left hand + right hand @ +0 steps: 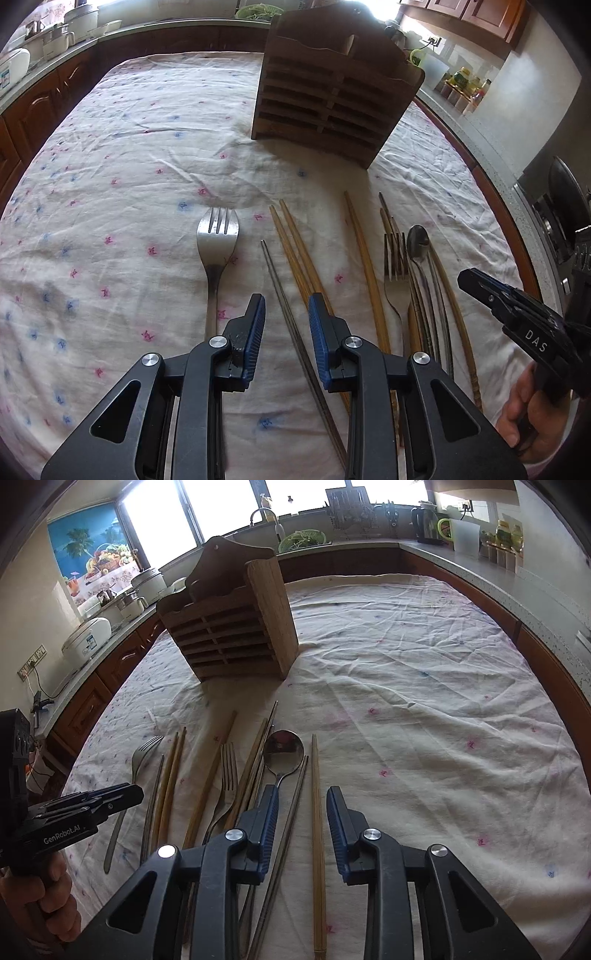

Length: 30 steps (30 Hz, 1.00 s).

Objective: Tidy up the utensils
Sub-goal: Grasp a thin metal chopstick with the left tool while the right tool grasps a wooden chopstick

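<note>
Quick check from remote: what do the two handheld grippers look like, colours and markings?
Both are matte black with silver pivot bolts and ribbed blue pads. The left gripper reads "GenRobot.AI" on its side; the right gripper shows "DAS". Bare hands grip both handles.

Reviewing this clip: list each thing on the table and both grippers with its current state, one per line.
Left gripper: open, empty.
Right gripper: open, empty.
Wooden holder: upright on the cloth, no utensils visible in it.
Left fork: lying flat, apart from the others.
Spoon: lying flat among chopsticks.
Bamboo chopstick: flat between the right gripper's fingers, ungripped.
</note>
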### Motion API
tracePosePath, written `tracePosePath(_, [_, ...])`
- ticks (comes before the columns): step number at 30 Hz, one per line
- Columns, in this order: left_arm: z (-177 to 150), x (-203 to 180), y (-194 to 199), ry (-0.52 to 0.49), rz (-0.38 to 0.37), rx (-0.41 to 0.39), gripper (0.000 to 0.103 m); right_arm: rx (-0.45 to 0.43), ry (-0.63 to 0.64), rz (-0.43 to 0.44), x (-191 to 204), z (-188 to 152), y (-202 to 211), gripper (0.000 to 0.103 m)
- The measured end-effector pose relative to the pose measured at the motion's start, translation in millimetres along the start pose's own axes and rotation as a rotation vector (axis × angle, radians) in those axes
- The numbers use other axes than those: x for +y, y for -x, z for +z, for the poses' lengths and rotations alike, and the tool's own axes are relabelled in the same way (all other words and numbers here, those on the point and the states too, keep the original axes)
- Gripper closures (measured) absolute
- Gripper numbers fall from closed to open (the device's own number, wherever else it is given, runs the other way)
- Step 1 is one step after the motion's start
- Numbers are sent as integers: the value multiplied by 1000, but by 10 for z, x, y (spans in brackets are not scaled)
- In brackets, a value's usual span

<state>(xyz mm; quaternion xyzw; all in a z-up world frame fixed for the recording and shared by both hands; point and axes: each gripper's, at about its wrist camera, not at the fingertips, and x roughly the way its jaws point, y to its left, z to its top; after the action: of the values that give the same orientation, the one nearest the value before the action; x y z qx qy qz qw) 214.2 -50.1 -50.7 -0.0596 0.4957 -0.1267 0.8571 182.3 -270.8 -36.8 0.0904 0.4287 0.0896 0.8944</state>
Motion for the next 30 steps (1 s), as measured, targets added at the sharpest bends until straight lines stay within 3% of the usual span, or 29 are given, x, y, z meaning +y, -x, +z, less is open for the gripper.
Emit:
tracePosePath(8, [116,70,-165,-26,30,46,84,76,34,-4,81,38,-273,90])
tracePosePath(16, [243,-92,-296,-177,73,76,84,99,45,-28,54,113,-411,97])
tracePosePath(22, [301,-155,-337,-317,71,121,85,113,54,-3,21,154,-445,97])
tracePosePath(30, [283,-258,-356,-369,86,97,94,95,89,-6,59,148,-463,96])
